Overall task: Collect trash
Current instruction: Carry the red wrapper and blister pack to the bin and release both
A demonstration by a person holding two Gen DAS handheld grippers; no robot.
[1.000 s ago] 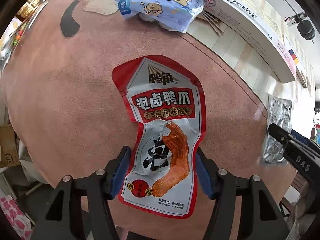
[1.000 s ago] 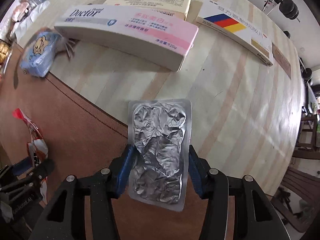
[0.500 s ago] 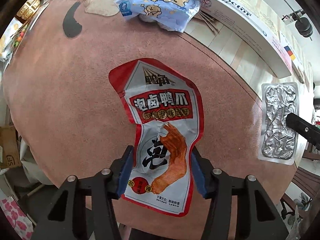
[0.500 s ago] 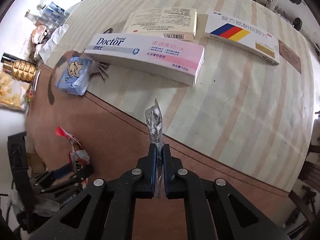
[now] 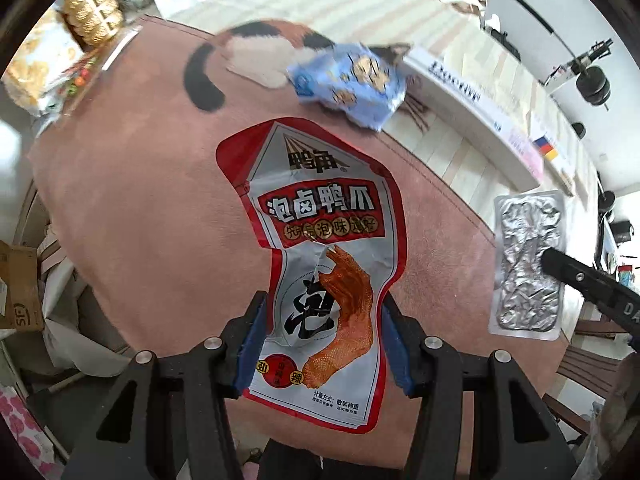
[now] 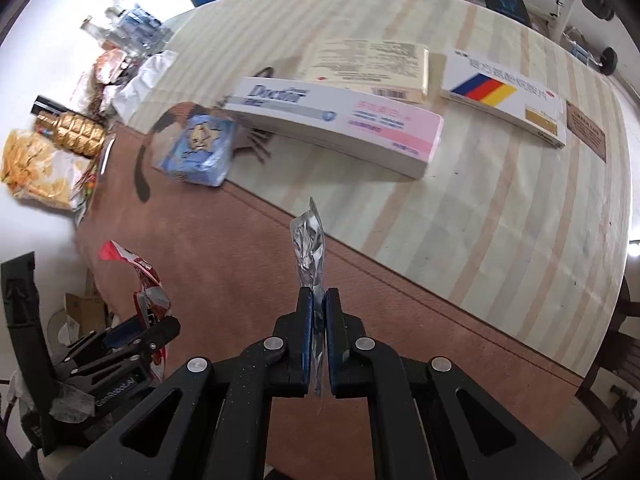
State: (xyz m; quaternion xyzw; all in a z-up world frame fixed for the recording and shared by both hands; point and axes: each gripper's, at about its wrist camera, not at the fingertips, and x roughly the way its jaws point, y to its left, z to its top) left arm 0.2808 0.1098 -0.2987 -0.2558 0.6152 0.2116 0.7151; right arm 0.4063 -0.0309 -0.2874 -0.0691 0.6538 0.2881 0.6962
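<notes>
Lying beyond both wrappers: blue packet [image 6: 198, 148], toothpaste box [image 6: 340, 124].

Bright, even daylight in both wrist views; shadows are soft and faint. Strong fisheye curvature bends the desk [image 6: 520, 208] edges, with a black vignette at the corners. Motion blur smears the blue packet [image 5: 352, 84] and toothpaste box [image 6: 340, 124]. Glare whitens the upper left background and glints off the foil blister [image 5: 528, 264].
</notes>
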